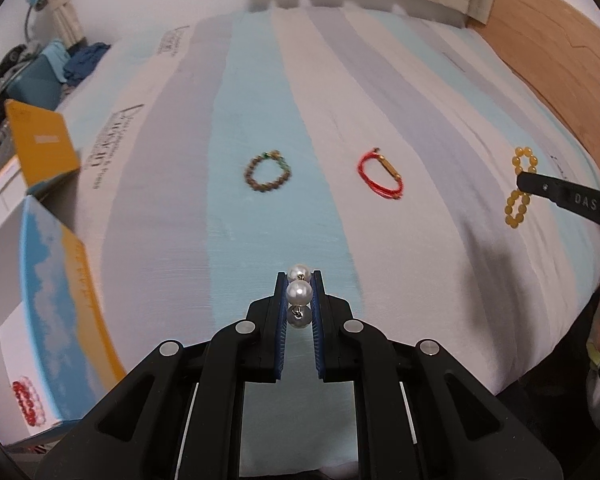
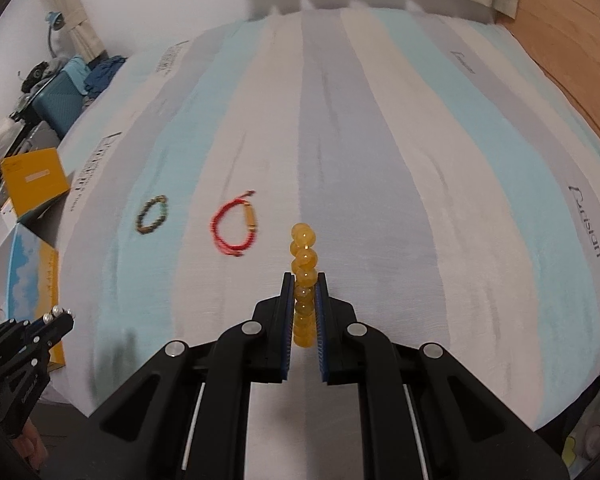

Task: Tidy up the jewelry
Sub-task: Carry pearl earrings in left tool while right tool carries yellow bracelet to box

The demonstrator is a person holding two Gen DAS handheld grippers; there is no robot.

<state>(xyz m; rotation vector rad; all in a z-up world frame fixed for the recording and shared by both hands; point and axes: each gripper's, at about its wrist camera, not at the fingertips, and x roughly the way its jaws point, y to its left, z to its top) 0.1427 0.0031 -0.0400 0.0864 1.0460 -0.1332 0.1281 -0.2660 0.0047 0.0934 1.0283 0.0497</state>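
The left gripper [image 1: 299,280] was closed on a pearl bracelet [image 1: 299,292], its white beads stacked between the blue pads above the striped bed sheet [image 1: 260,100]. The right gripper [image 2: 305,280] was closed on a yellow bead bracelet [image 2: 303,264], with several amber beads standing up past the fingertips and the others pinched between the pads.

Taking the red cord bracelet [image 1: 380,174] as the landmark: it lay flat on the sheet, beyond both grippers. The brown bead bracelet [image 1: 267,172], with a few green beads, lay to its left, well apart. The held yellow bracelet was to its right and nearer the bed edge; the held pearls were nearer than it and slightly left. Far left of it, off the bed edge, stood an open blue-and-yellow box [image 1: 56,300] containing a red-and-pink bead bracelet [image 1: 27,400].
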